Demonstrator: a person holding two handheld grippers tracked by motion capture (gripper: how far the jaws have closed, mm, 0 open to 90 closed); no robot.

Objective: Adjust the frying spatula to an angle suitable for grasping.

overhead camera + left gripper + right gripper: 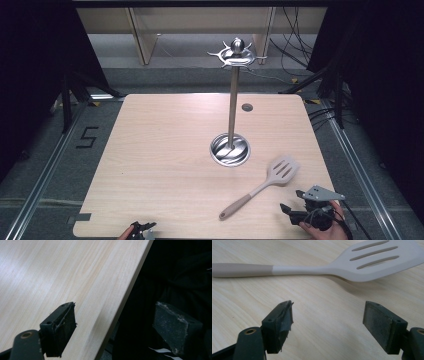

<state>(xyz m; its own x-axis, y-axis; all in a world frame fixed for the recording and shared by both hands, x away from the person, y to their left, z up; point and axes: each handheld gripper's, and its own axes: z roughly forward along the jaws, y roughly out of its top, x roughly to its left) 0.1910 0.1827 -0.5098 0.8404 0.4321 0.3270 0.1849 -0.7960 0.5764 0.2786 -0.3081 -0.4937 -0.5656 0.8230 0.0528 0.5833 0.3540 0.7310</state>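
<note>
Beige spatula (317, 267): lying flat on the pale wood worktop (165, 150), slotted blade toward the far right, darker grip end toward the near edge, untouched.
Right hand-held gripper (289, 212): at the near right corner, jaws spread wide with nothing between them, just beside the spatula but clear of it.
Own view of right hand-held gripper (328, 320): handle lying crosswise ahead of the pads, blade off to the right.
Left hand-held gripper (142, 227): low at the near edge, well apart from the spatula; jaws spread, empty, straddling the worktop's edge (115, 325).
Steel stand (231, 107): upright pole on a round base mid-worktop, ring of hooks on top, nothing hanging from it.
Step in hand: probably the reach for the spatula with the right hand-held gripper.
Best target: the slim neck or the grip, not the wide blade.
Approach: come in low, one jaw either side of the handle, pads square to it.
Closing: only once the handle sits deep between the pads.
Risk: a shallow pinch rolling or flicking the handle away.
Caution: a light tool on smooth wood, likely to slide if nudged.
</note>
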